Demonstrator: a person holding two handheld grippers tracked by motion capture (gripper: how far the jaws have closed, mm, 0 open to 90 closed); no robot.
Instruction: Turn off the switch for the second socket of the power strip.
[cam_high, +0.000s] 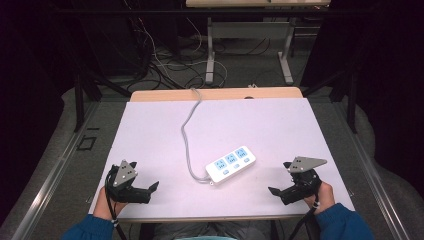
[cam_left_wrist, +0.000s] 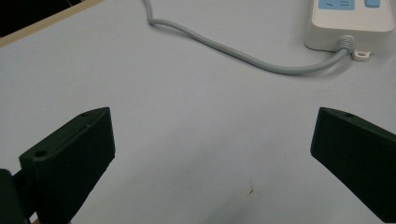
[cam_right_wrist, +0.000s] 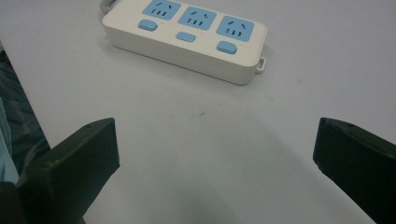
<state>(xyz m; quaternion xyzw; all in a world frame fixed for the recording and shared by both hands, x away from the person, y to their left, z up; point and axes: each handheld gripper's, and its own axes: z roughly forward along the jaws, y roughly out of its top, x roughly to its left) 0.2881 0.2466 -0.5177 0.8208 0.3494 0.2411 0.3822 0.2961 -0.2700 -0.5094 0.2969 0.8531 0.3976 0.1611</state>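
High view: a white power strip (cam_high: 230, 163) with three blue sockets lies near the middle of a pale table (cam_high: 150, 130), its grey cord (cam_high: 187, 135) running off the far edge. Left gripper (cam_high: 142, 192) and right gripper (cam_high: 281, 192) rest near the front edge, one on each side of the strip and well apart from it — both with jaws spread wide, holding nothing. Judged an opening step, nothing grasped yet; next, one gripper likely needs to reach inward and line up with the strip — approaching squarely
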